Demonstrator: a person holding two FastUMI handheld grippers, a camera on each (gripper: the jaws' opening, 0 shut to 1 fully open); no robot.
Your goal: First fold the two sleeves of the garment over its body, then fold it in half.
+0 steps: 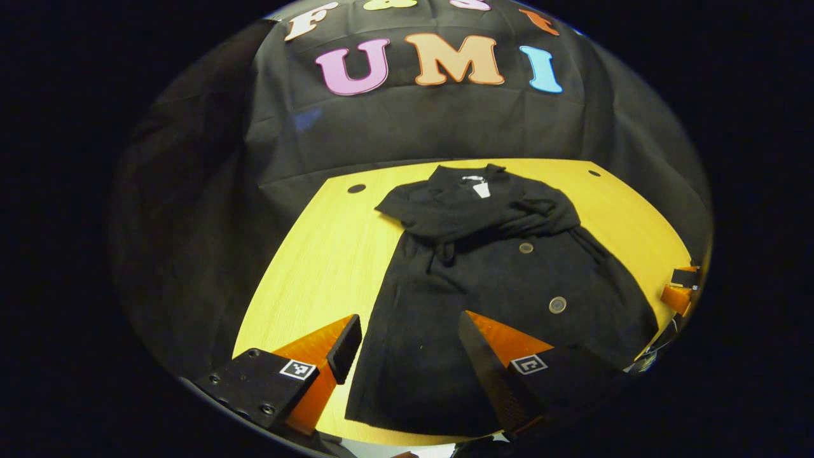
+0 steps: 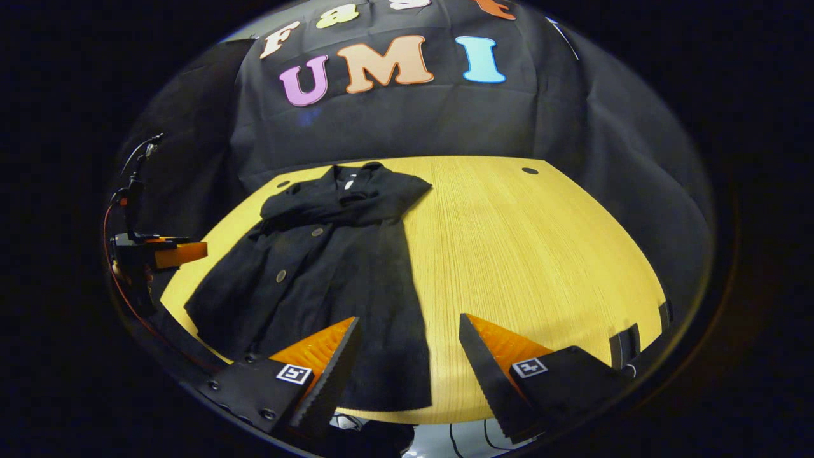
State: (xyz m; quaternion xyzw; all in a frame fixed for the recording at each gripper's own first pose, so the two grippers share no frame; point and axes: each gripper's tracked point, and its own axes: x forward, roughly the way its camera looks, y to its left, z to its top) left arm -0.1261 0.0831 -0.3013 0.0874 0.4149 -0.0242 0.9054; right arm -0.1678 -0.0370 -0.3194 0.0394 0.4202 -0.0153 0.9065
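Observation:
A black button-front coat point(image 1: 483, 273) lies flat on the yellow wooden table point(image 1: 318, 254), collar toward the far wall, hem toward me. Both sleeves point(image 1: 489, 219) lie crossed over the chest. My left gripper point(image 1: 407, 346) hovers open above the hem's left corner, with nothing between its fingers. In the right gripper view the same coat point(image 2: 318, 267) covers the table's point(image 2: 521, 254) left half, and my right gripper point(image 2: 407, 350) stands open over the hem's right corner. The right gripper point(image 1: 680, 289) also peeks in at the right edge of the left gripper view; the left gripper point(image 2: 162, 251) shows at the left edge of the right gripper view.
Bare tabletop point(image 2: 540, 267) stretches to the right of the coat. Small dark holes point(image 1: 356, 188) point(image 1: 594, 173) mark the table's far corners. The near table edge point(image 2: 445, 416) runs just below the grippers, with cables beneath it.

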